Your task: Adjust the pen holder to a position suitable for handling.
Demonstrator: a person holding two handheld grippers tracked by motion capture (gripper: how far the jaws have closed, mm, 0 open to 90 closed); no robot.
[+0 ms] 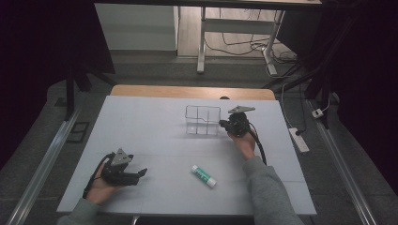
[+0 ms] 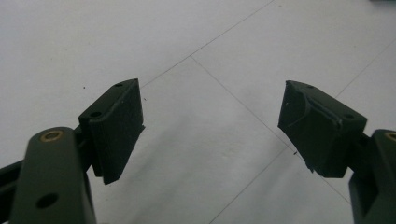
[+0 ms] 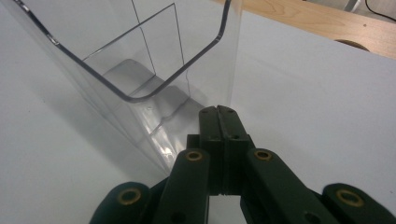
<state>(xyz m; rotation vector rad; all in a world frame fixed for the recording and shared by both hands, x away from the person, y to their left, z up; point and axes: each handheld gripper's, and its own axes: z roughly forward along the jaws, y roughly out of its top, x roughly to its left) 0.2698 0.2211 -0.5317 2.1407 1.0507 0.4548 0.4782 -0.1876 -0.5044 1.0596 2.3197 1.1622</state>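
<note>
Clear plastic organizer (image 3: 154, 70) sits beside the closed, empty right hand-held gripper (image 3: 218, 112).

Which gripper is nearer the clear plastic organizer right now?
Right. The right gripper sits against the organizer's right wall, jaws shut. The left gripper is far off near the table's front left.

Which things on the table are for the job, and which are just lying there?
For the job:
- clear box, with the shut right gripper at its side
- glue stick
- left gripper, jaws open

Just lying about:
- power strip on the floor
- desk behind
</note>
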